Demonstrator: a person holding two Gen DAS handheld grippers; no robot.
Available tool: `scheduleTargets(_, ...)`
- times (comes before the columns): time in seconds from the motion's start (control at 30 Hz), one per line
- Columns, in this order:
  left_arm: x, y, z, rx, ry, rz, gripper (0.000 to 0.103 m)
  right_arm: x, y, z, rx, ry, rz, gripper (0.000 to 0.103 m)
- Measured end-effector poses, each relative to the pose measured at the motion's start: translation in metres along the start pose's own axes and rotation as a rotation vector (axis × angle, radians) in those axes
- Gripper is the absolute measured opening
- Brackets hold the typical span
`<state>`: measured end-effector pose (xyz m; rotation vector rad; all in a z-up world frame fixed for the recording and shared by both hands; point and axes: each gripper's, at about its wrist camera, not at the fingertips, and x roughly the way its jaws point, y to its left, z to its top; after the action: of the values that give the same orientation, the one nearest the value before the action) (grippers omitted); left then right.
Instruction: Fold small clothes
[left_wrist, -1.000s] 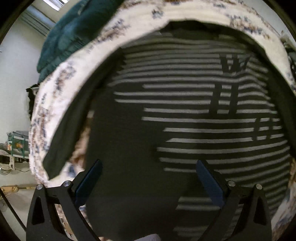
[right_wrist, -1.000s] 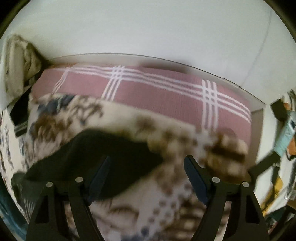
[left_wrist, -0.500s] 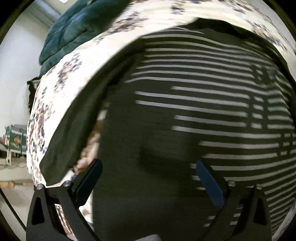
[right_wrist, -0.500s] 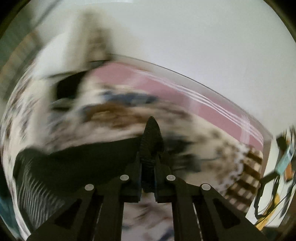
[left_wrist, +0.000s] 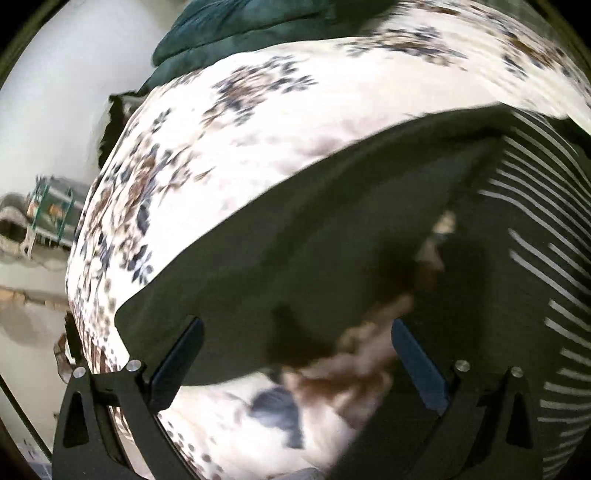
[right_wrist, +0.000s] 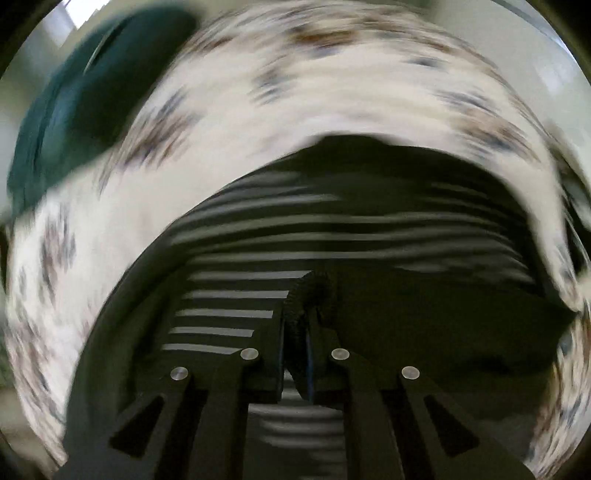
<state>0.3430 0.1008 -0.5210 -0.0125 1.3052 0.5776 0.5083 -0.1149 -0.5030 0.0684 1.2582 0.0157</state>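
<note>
Folding a dark striped shirt (right_wrist: 332, 229) on the floral bedspread (left_wrist: 258, 122), we pinch its plain sleeve (right_wrist: 424, 317) in our right gripper (right_wrist: 301, 325), fingers clamped together on the cloth. Our left gripper (left_wrist: 295, 354) hangs with jaws spread wide, holding nothing, above the other sleeve (left_wrist: 295, 229), which lies flat beside the striped body. A teal quilt (left_wrist: 236, 26) sits bunched at the bed's far edge. To fold well, we judge the held sleeve should travel straight across the body and land flat, keeping the cloth taut.
</note>
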Motion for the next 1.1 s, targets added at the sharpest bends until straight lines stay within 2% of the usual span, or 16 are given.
scheduleTargets(0.07,0.006,0.012,0.000,-0.022,0.002,-0.002,0.103,0.019,0.052,-0.001,-0.069,0.024,0.006,0.008)
scheduleTargets(0.17,0.016,0.028,0.000,-0.045,0.019,-0.010,0.103,0.030,0.116,-0.006,-0.176,0.011,0.002,0.008)
scheduleTargets(0.27,0.026,0.040,0.001,-0.062,0.026,-0.015,0.103,0.032,0.149,-0.024,-0.240,0.019,0.004,0.008)
scheduleTargets(0.33,0.030,0.046,0.001,-0.065,0.034,-0.012,0.103,0.030,0.156,-0.035,-0.265,0.062,0.007,0.010)
scheduleTargets(0.4,0.031,0.054,0.001,-0.073,0.033,-0.017,0.103,0.020,0.137,-0.042,-0.222,0.108,0.076,0.016)
scheduleTargets(0.47,0.030,0.067,-0.002,-0.083,0.038,-0.023,0.103,0.014,0.110,-0.045,-0.142,0.153,0.187,0.052)
scheduleTargets(0.5,0.029,0.075,-0.004,-0.092,0.040,-0.029,0.103,0.003,0.087,-0.051,-0.079,0.150,0.237,0.059)
scheduleTargets(0.57,0.024,0.098,-0.011,-0.128,0.046,-0.036,0.103,-0.019,0.040,-0.065,0.010,0.122,0.265,0.069)
scheduleTargets(0.63,0.022,0.124,-0.019,-0.173,0.064,-0.047,0.103,-0.034,-0.002,-0.083,0.067,0.121,0.227,0.073)
scheduleTargets(0.77,0.027,0.191,-0.039,-0.329,0.099,-0.082,0.103,-0.052,-0.074,-0.126,0.156,0.158,0.155,0.073)
scheduleTargets(0.87,0.042,0.232,-0.056,-0.437,0.101,-0.082,0.103,-0.054,-0.116,-0.157,0.210,0.194,0.110,0.073)
scheduleTargets(0.93,0.061,0.249,-0.063,-0.489,0.128,-0.098,0.103,-0.049,-0.129,-0.171,0.227,0.219,0.078,0.073)
scheduleTargets(1.0,0.087,0.262,-0.067,-0.544,0.190,-0.141,0.103,-0.042,-0.132,-0.179,0.243,0.236,0.058,0.073)
scheduleTargets(1.1,0.121,0.268,-0.067,-0.605,0.235,-0.251,0.095,-0.032,-0.132,-0.188,0.226,0.243,0.037,0.073)
